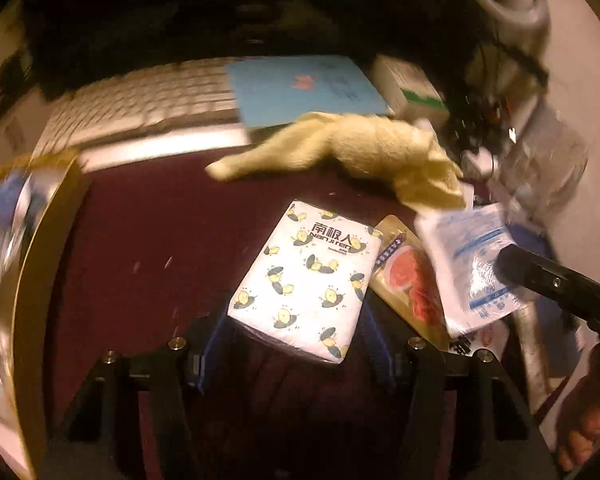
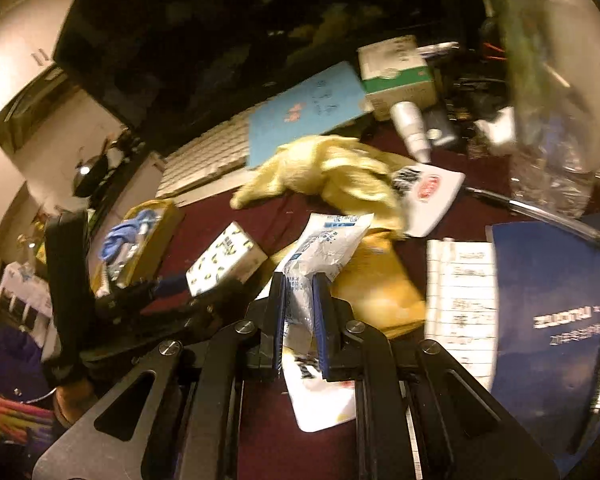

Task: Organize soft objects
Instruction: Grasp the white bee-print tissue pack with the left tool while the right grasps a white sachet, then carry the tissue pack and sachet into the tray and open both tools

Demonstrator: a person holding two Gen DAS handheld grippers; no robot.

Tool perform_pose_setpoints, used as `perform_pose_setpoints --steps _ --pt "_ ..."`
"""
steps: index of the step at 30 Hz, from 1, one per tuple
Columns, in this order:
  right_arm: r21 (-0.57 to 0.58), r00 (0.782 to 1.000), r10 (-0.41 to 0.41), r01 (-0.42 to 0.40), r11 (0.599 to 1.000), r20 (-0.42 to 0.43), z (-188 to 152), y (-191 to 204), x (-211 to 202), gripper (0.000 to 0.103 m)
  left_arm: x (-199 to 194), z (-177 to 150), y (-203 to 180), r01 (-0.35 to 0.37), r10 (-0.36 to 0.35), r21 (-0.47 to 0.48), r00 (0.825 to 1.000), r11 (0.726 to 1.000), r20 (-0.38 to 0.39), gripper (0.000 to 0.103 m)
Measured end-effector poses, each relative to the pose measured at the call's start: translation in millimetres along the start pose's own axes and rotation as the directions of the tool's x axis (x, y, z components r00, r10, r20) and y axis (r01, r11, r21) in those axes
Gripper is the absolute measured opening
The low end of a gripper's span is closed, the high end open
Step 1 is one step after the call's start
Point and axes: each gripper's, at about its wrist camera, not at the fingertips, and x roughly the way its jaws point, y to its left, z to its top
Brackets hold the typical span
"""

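We have the left gripper (image 1: 296, 344) spread wide around the tissue pack (image 1: 306, 280), its blue pads flanking the near end of the pack without visibly pressing it. The right gripper (image 2: 300, 312) is clamped on the white-and-blue plastic pouch (image 2: 324, 240), which crumples between the pads and juts out past them toward 12 o'clock.

On the dark red desk (image 1: 140, 240), the tissue pack sits at the centre of the left wrist view. At its 3 o'clock lies a gold snack packet (image 1: 408, 276), touching its edge, and at 1 o'clock sprawls the yellow plush toy (image 1: 360, 148), near but apart. The basket (image 1: 40, 260) with blue cloth inside curves along 9 o'clock; we judge it the likely destination.

The tissue pack should be light and squashy, its film wrap a little slick. We would take it across the short sides, near the middle, and squeeze only until the wrap dimples. The pouch in our right jaws is thin, limp and crackly; held at one end as it is, it droops and could slide out, so a hold nearer the middle would be safer. The plush is soft and bulky; the body suits a pinch better than a leg.
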Motion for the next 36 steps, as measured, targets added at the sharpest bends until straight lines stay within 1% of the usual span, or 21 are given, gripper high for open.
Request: perform_pose_setpoints --steps 2,6,9,11,13,16,17,18,19,20,21,22,24,26,27,30,32,33,34,35,36 --pt "-0.016 0.999 0.033 -0.033 0.999 0.004 -1.1 5.6 1.2 0.013 -10.9 -11.4 11.1 0.002 0.0 -0.075 1.0 0.997 0.023 0.061" --pt "-0.067 0.996 0.088 -0.087 0.994 0.01 -6.8 23.5 -1.7 0.012 -38.9 -28.6 34.7 0.058 -0.042 -0.193 0.996 0.979 0.083 0.061" --pt "-0.103 0.994 0.101 -0.096 0.99 0.037 -4.9 34.0 -2.2 0.007 -48.6 -33.8 45.7 0.057 -0.034 -0.228 0.994 0.972 0.103 0.061" --pt "-0.116 0.996 0.092 -0.09 0.989 0.009 -2.5 41.7 7.2 0.007 -51.1 -36.0 50.4 0.044 -0.022 -0.246 0.996 0.968 0.092 0.061" --pt "-0.124 0.997 0.078 -0.079 0.989 -0.009 -1.0 46.7 11.0 0.007 -54.9 -40.2 55.2 0.026 0.002 -0.257 0.994 0.966 0.107 0.061" --pt "-0.119 0.994 0.109 -0.111 0.987 -0.026 -2.8 49.0 10.1 0.007 -58.3 -50.2 63.8 0.044 -0.009 -0.303 0.993 0.952 0.116 0.061" --pt "-0.111 0.994 0.099 -0.103 0.989 -0.034 -4.8 47.9 10.6 0.01 -59.2 -52.8 65.7 0.05 -0.014 -0.312 0.993 0.949 0.119 0.061" --pt "-0.104 0.995 0.086 -0.09 0.99 -0.045 -7.9 46.5 11.3 0.023 -61.5 -56.1 68.0 0.059 -0.019 -0.317 0.992 0.946 0.125 0.061" --pt "-0.102 0.996 0.076 -0.081 0.991 -0.053 -11.4 45.0 11.8 0.049 -62.8 -58.0 69.4 0.064 -0.024 -0.319 0.992 0.945 0.127 0.061" --pt "-0.101 0.996 0.063 -0.069 0.992 -0.06 -15.0 43.8 11.7 0.057 -62.5 -58.9 69.7 0.069 -0.029 -0.322 0.992 0.944 0.126 0.061" --pt "-0.111 0.997 0.048 -0.054 0.992 -0.057 -19.9 43.4 9.7 0.059 -62.5 -59.5 70.2 0.076 -0.035 -0.323 0.991 0.943 0.13 0.061" --pt "-0.122 0.998 0.036 -0.043 0.992 -0.057 -22.4 43.1 9.2 0.059 -61.7 -59.5 70.2 0.082 -0.041 -0.323 0.991 0.943 0.13 0.061" --pt "-0.147 0.997 -0.025 0.014 0.989 -0.074 -28.3 42.4 14.7 0.058 -60.2 -59.0 68.1 0.083 -0.046 -0.317 0.991 0.945 0.122 0.061" --pt "-0.139 0.994 -0.069 0.057 0.989 -0.085 -29.5 38.4 20.9 0.058 -62.1 -58.2 64.7 0.076 -0.04 -0.302 0.992 0.95 0.124 0.061" --pt "-0.132 0.992 -0.099 0.089 0.987 -0.074 -28.1 36.3 21.6 0.058 -64.6 -57.8 63.9 0.074 -0.036 -0.297 0.991 0.952 0.13 0.061" --pt "-0.115 0.989 -0.132 0.124 0.986 -0.068 -19.8 30.7 24.1 0.058 -70.0 -55.7 62.2 0.082 -0.038 -0.294 0.988 0.952 0.152 0.061" --pt "-0.108 0.988 -0.136 0.128 0.986 -0.071 -18.4 27.9 27.4 0.058 -69.7 -56.8 61.2 0.088 -0.042 -0.297 0.987 0.951 0.155 0.061" --pt "-0.108 0.988 -0.127 0.118 0.987 -0.087 -19.9 26.3 32.4 0.056 -69.1 -57.8 60.9 0.09 -0.045 -0.298 0.987 0.95 0.153 0.061" --pt "-0.114 0.987 -0.122 0.11 0.987 -0.101 -22.7 25.6 35.9 0.045 -67.9 -58.2 60.0 0.088 -0.046 -0.297 0.988 0.951 0.146 0.061" --pt "-0.13 0.985 -0.125 0.109 0.986 -0.118 -25.4 26.0 40.6 0.037 -66.5 -57.9 58.7 0.083 -0.044 -0.293 0.989 0.953 0.138 0.061" --pt "-0.145 0.983 -0.138 0.119 0.982 -0.124 -26.5 27.4 44.0 0.026 -66.0 -56.7 57.5 0.074 -0.036 -0.287 0.99 0.955 0.134 0.061"
